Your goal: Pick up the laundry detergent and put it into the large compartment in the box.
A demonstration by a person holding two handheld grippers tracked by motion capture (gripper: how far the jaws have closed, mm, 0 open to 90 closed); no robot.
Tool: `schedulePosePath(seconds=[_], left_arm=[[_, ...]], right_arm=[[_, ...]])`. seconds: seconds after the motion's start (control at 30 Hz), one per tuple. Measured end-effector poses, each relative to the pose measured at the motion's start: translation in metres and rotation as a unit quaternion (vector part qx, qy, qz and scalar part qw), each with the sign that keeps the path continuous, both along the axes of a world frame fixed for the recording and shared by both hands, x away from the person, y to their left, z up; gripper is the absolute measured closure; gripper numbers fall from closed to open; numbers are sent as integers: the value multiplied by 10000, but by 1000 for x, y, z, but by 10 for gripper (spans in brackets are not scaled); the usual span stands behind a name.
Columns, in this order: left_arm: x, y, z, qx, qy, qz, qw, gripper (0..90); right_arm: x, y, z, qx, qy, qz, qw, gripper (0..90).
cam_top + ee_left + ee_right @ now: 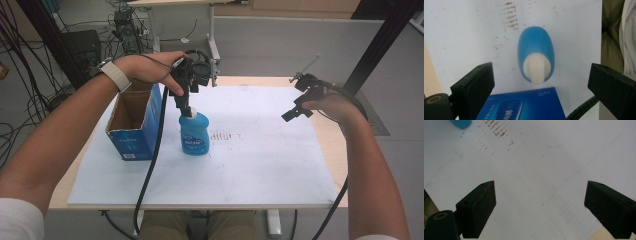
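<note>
High view: bottle [194, 133] under left hand-held gripper [186, 106]

Blue bottle [194, 134] with white cap stands upright on the sheet.

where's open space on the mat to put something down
The right half of the white mat is bare, from the blue bottle across to the right tool. The near strip is free too. It is crowded at left, by the bottle and blue box.
</note>
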State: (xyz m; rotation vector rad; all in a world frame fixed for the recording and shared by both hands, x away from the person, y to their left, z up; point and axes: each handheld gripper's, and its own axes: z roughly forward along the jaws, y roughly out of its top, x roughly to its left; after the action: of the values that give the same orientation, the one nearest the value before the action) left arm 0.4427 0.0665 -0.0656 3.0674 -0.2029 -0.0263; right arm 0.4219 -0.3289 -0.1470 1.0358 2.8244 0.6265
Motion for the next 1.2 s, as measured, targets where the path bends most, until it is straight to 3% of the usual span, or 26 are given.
schedulePosePath(seconds=[0.77,1.2], left_arm=[[0,-5,-11,93,-28,0,10000,73],[-1,-2,-14,-14,-66,24,10000,72]], right_arm=[[-2,-4,-1,18,0,-41,10000,106],[-3,-6,-1,14,5,-60,10000,106]])
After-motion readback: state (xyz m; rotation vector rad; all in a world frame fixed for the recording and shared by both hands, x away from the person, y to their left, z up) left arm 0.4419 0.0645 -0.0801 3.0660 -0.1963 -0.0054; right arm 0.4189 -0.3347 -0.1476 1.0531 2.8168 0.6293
